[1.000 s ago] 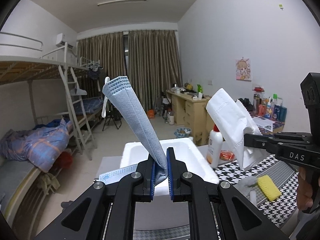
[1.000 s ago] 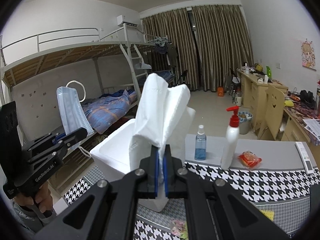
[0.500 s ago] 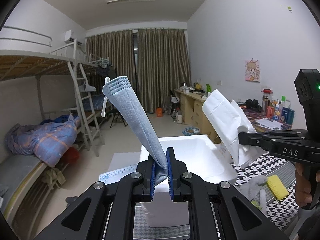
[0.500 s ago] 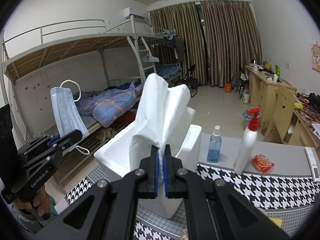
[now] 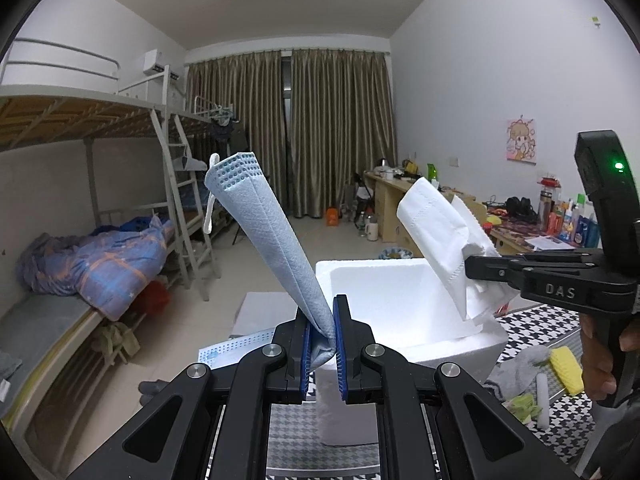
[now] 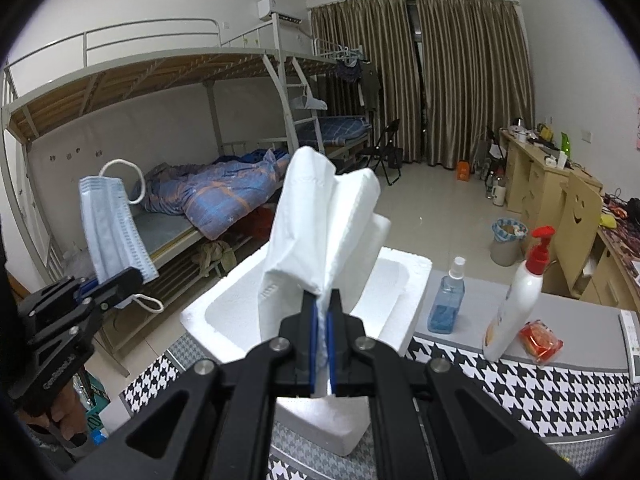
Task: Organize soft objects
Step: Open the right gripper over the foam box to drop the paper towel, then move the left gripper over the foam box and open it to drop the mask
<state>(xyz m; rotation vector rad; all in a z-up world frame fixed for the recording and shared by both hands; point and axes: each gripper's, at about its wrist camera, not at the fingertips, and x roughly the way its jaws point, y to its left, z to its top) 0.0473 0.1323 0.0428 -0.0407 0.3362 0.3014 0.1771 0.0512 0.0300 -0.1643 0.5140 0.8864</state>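
Note:
My left gripper [image 5: 322,328] is shut on a blue surgical mask [image 5: 268,240] that stands up from the jaws; it also shows in the right wrist view [image 6: 108,232]. My right gripper [image 6: 322,320] is shut on a white folded mask [image 6: 320,232], seen from the left wrist view [image 5: 444,236] at the right. Both are held above an open white foam box [image 5: 404,292], which shows below the right gripper too [image 6: 224,320].
The box stands on a houndstooth-covered table [image 6: 520,392]. A blue spray bottle [image 6: 446,300], a white pump bottle [image 6: 516,304] and a red packet [image 6: 540,340] stand behind it. A yellow sponge [image 5: 566,370] and a grey cloth [image 5: 516,372] lie at right. Bunk beds [image 6: 200,152] stand at left.
Both grippers have moved closer over the foam box, which now looms larger. Both keep their hold on their masks.

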